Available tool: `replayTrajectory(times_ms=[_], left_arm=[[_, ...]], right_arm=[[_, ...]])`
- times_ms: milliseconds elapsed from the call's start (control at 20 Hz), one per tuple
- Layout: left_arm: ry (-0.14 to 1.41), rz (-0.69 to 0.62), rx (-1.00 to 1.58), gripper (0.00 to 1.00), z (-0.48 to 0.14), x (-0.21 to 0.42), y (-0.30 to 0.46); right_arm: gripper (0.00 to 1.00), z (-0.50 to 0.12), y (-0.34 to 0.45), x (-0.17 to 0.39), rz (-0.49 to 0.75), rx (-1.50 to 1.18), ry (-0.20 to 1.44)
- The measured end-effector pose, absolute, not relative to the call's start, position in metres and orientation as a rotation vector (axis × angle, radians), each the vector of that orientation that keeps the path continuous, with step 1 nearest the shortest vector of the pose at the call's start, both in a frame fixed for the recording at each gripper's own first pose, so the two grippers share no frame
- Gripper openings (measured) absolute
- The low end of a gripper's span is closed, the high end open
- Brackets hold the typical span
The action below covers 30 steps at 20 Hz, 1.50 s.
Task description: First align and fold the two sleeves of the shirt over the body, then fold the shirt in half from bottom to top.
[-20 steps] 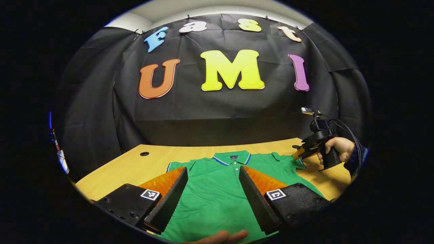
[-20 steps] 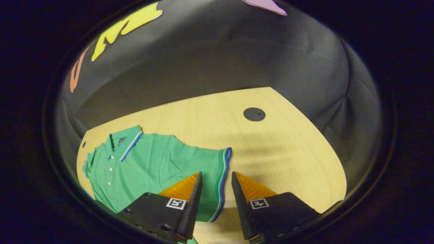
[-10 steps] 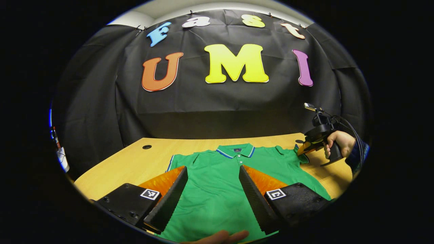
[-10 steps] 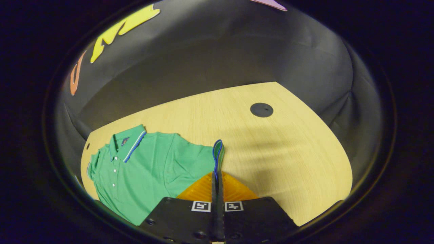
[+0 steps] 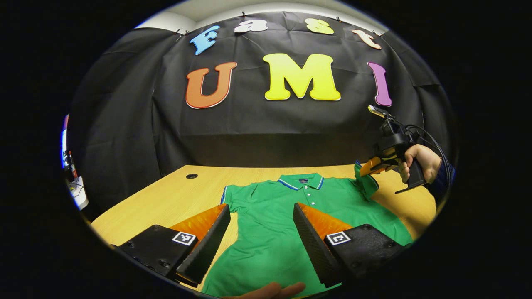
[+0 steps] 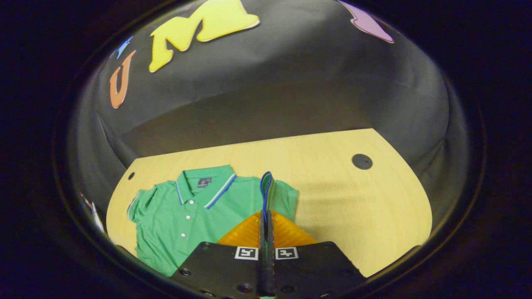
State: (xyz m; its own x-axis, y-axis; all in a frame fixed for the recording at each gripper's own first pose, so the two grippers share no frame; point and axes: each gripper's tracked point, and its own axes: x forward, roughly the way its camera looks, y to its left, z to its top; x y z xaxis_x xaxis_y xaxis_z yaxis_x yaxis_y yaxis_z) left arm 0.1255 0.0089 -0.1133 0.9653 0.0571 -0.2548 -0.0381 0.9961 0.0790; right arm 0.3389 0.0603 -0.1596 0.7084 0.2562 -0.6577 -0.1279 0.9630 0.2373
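Right claw (image 6: 266, 216) clamped on shirt (image 5: 270, 224) sleeve (image 6: 266, 189), now lifted off bench (image 6: 332, 199) toward collar (image 5: 305, 182). Left claw (image 5: 261, 214) stays open above shirt.

**A recording booth, not a home**

Black, creased cloth (image 5: 266, 124) hangs as a backdrop behind a pale wood-grain bench (image 5: 174, 199) and is clipped up below a white ceiling edge (image 5: 266, 7). The bench has round black cable holes (image 6: 362, 161) like an office desk. A hand (image 5: 417, 160) grips a cabled, camera-topped handle, which marks a data-capture set-up.
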Motion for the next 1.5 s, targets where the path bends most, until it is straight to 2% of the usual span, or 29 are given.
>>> replayTrajectory(times_ms=[200, 300, 550, 600, 650, 900, 950, 1100, 1250, 1300, 1350, 1500], left_arm=[[0.281, 0.074, 0.075, 0.98, -0.122, 0.122, 0.027], [0.293, 0.086, 0.074, 0.98, -0.126, 0.122, 0.035], [0.341, 0.092, 0.057, 0.98, -0.135, 0.132, 0.047], [0.346, 0.091, 0.049, 0.98, -0.134, 0.135, 0.048], [0.352, 0.094, 0.043, 0.98, -0.132, 0.140, 0.049], [0.354, 0.138, 0.010, 0.97, -0.110, 0.181, 0.070], [0.349, 0.158, 0.007, 0.97, -0.104, 0.193, 0.080], [0.357, 0.180, -0.001, 0.97, -0.094, 0.228, 0.102], [0.446, 0.136, -0.040, 0.97, -0.108, 0.265, 0.109], [0.490, 0.129, -0.039, 0.97, -0.119, 0.275, 0.113], [0.530, 0.129, -0.031, 0.97, -0.129, 0.283, 0.119], [0.607, 0.133, 0.023, 0.97, -0.143, 0.303, 0.132]], right_arm=[[0.00, -0.157, 0.104, 0.336, 0.276, 0.175, 0.746], [0.06, -0.154, 0.111, 0.334, 0.288, 0.180, 0.738], [0.82, -0.127, 0.093, 0.330, 0.251, 0.126, 0.621], [0.87, -0.116, 0.085, 0.325, 0.240, 0.108, 0.582], [0.96, -0.105, 0.079, 0.319, 0.234, 0.102, 0.549], [0.96, -0.053, 0.041, 0.275, 0.207, 0.092, 0.390], [0.92, -0.044, 0.032, 0.263, 0.197, 0.080, 0.354], [0.96, -0.030, 0.011, 0.227, 0.183, 0.033, 0.276], [0.96, -0.026, -0.003, 0.194, 0.181, 0.010, 0.220], [0.92, -0.027, -0.008, 0.184, 0.176, 0.007, 0.205], [0.96, -0.027, -0.013, 0.176, 0.172, 0.006, 0.196], [0.97, -0.036, -0.026, 0.151, 0.181, -0.001, 0.198]])
